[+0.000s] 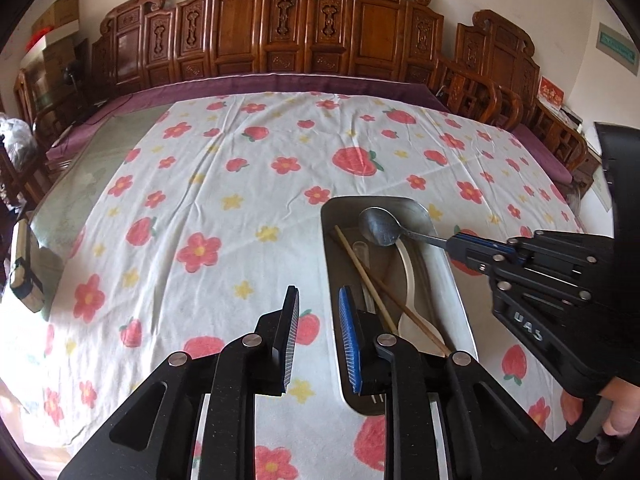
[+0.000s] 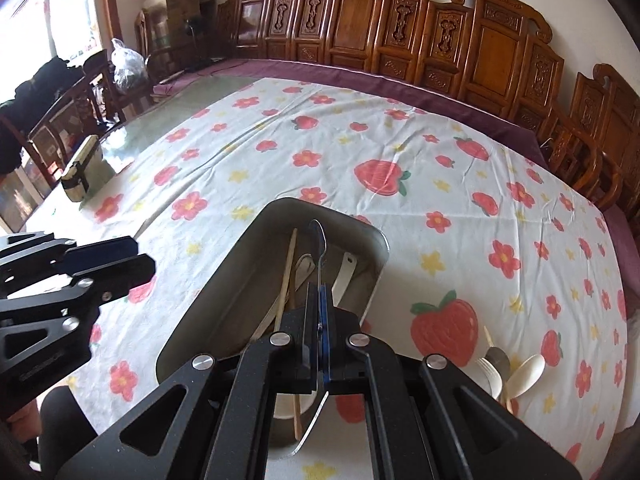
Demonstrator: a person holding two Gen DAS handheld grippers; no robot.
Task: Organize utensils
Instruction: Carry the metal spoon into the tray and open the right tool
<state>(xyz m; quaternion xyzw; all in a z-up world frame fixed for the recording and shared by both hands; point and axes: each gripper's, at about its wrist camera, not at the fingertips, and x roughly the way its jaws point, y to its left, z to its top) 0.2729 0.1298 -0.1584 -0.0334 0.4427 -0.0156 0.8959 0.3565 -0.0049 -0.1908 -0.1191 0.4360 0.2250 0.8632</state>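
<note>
White cotton tablecloth (image 1: 224, 184), printed with red flowers, strawberries and yellow stars, spread over a glass-topped table (image 1: 80, 184); purple cloth border (image 1: 280, 82) at the far edge. Carved wooden chairs (image 1: 280, 28) ranked along a pale wall; cardboard boxes (image 1: 60, 12) stacked far left.

Left wrist view: steel tray (image 1: 452, 280) right of centre, holding a wooden chopstick (image 1: 384, 288), a white spoon (image 1: 412, 304) and further pieces partly hidden. Left gripper (image 1: 318, 332) low in frame, jaws slightly apart, nothing between them, one finger over the tray's near-left rim. Right gripper (image 1: 460, 242) entering from the right, clamped on the handle of a metal spoon (image 1: 378, 228), bowl hanging over the tray's far end. Hand (image 1: 616, 412) at lower right edge.

Right wrist view: same tray (image 2: 240, 272), containing chopstick (image 2: 288, 268), white spoon handle (image 2: 348, 272) and other utensils. Right gripper (image 2: 320, 320) pressed tight on the metal spoon (image 2: 320, 240), seen edge-on over the tray. Left gripper (image 2: 136, 258) at left edge, above the cloth. Loose utensils (image 2: 508, 368) lying on the cloth at lower right, well apart from the tray.
</note>
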